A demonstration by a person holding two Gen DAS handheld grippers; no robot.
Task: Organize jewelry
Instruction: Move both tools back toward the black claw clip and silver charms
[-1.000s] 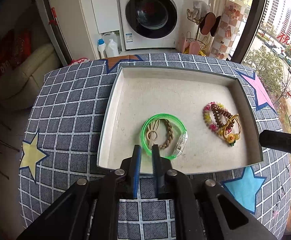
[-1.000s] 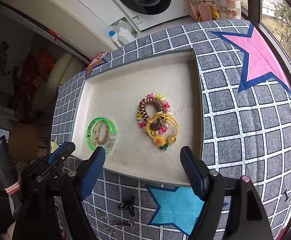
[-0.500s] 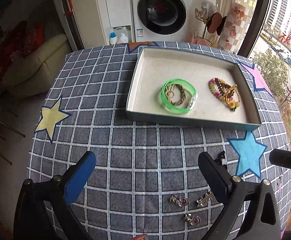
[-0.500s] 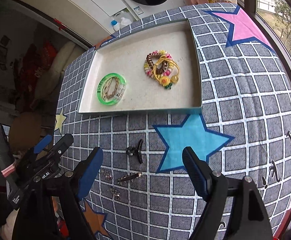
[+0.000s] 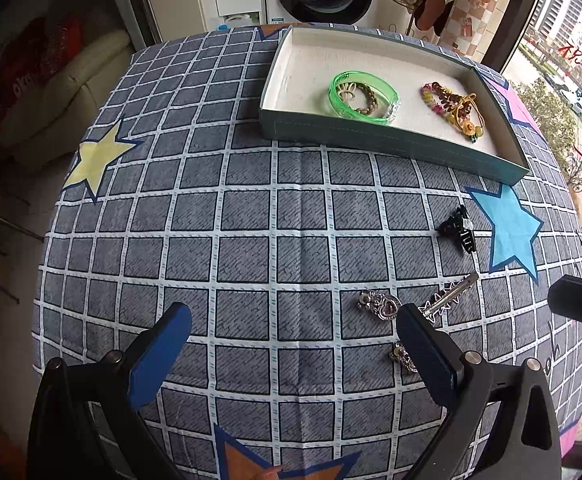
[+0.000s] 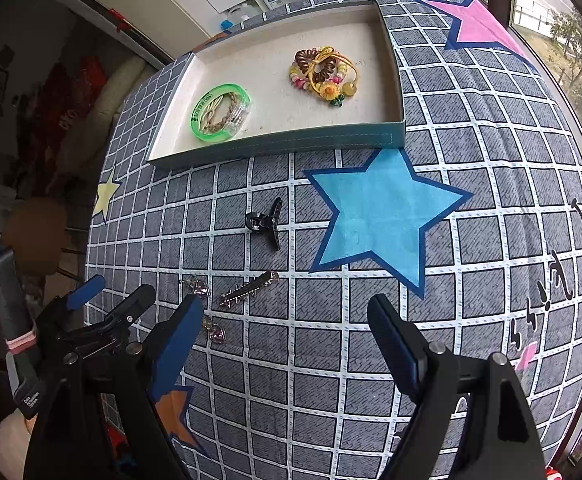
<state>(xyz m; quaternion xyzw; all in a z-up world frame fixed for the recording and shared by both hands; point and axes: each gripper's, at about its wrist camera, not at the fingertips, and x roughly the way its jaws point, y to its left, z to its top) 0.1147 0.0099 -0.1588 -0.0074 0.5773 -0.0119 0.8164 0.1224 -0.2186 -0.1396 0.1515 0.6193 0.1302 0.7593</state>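
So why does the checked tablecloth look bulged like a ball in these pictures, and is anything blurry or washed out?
Left wrist view: fisheye bending curves the tablecloth grid and the tray edges; the hair clips are sharp, and the window at right is bright, pale daylight. Right wrist view: same bulge, soft even light with faint shadows, dark blurred corners, and the blue star stays crisp.

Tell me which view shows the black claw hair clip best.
Right wrist view: the glossy black plastic claw hair clip lies near centre, unobstructed, its curved prongs and hinge distinct. The left wrist view shows the same clip off to the right, darker, shape harder to read.
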